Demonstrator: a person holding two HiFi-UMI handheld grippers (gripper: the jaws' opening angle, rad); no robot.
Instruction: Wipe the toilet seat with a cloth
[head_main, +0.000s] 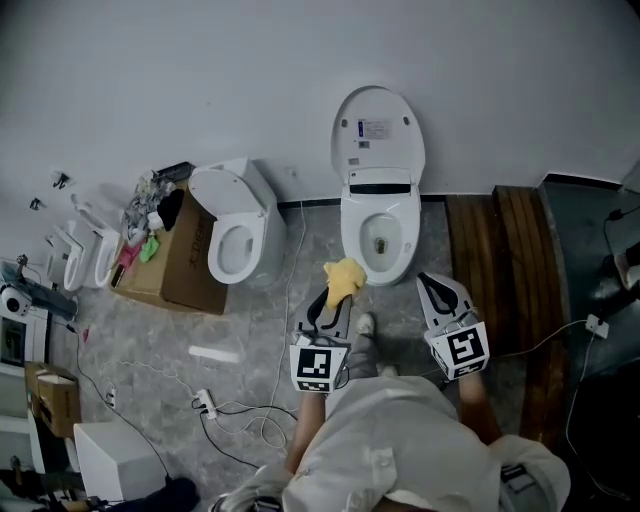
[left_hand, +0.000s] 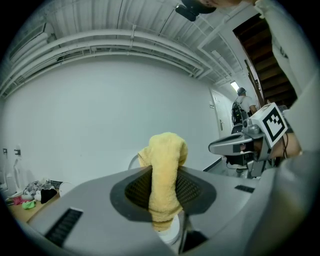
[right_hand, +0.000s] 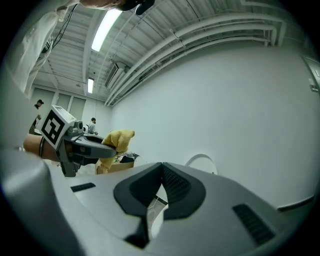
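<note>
While the left gripper (head_main: 334, 298) hangs before the toilet (head_main: 378, 135), its fingers clamp the cloth (head_main: 346, 277): a yellow, fluffy rag bunched into a thick roll that stands up past the fingertips and flops over. Seen from the head view, it lies at the seat's (head_main: 351, 238) front-left rim; contact is unclear. Beside it, the right gripper (head_main: 428, 282) has its fingers pressed together on nothing.

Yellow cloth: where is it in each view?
Head view: yellow terry cloth at centre, at the left gripper tip.
Left gripper view: centre, clamped in that gripper.
Right gripper view: left of centre.
Shared landmark: raised white toilet lid.
</note>
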